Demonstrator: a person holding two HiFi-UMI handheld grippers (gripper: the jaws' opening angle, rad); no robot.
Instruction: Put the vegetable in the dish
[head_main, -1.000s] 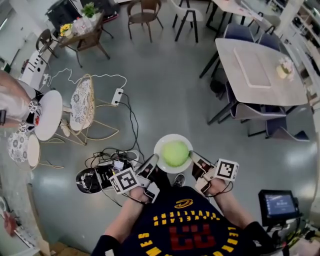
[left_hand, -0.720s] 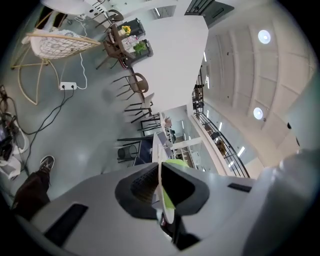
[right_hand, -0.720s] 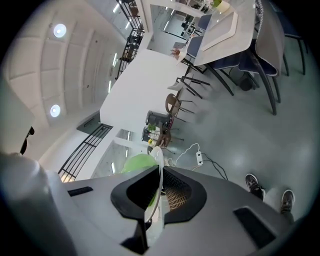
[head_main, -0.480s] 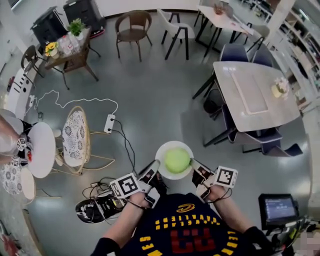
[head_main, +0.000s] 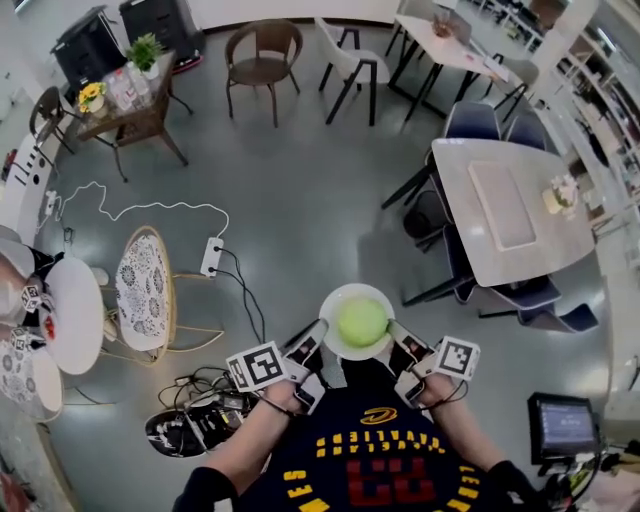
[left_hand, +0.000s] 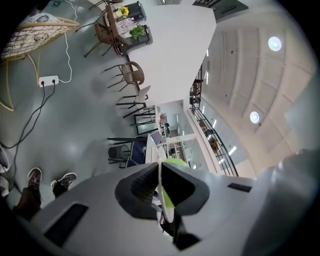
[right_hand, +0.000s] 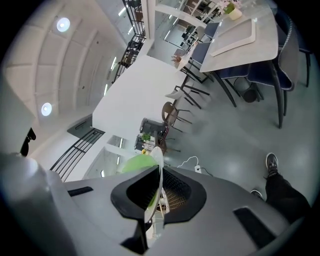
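While the left tongs (head_main: 310, 338) and the right tongs (head_main: 402, 338) are clenching opposite edges of the round white dish (head_main: 338, 298), the pale-green ball-shaped vegetable (head_main: 362, 322) is sitting at its centre, probably prone to rolling, so the thin, stiff, breakable rim is wanting a level grip.

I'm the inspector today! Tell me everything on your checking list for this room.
Surface: grey floor; no table under the job.
Job's things: green vegetable sits in the white dish, which is held up in the air.
Clutter: dark bundle on the floor; can't tell what it is.
Grippers: left gripper and right gripper each clamp the dish's rim.
Cables: white cable runs to a power strip; black cables nearby.
Surroundings: big table, chairs, potted plant.
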